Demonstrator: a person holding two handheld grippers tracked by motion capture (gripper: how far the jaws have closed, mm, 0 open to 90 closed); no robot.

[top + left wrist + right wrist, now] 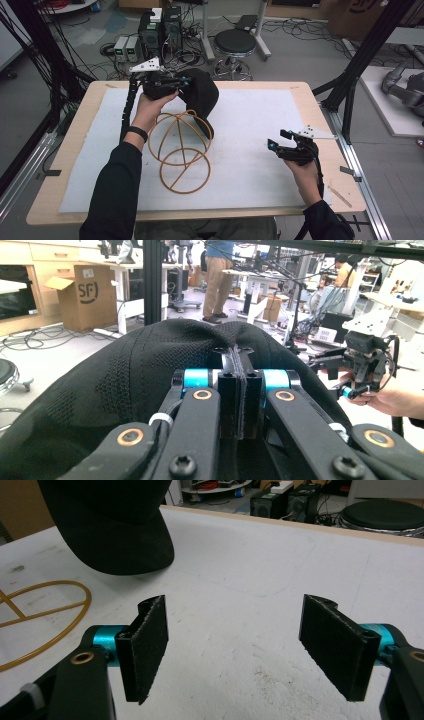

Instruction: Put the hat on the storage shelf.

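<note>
Evidently the soft, light black cap [201,95] folds where the left gripper [172,86] pinches its knit crown, far-left above the wire stand [181,150]; the right gripper [286,141] gapes wide, empty.

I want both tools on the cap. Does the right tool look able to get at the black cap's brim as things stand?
Probably yes. The right tool is open and holds nothing, the white mat between it and the black cap's brim is bare, and the gold wire stand sits off to one side.
</note>
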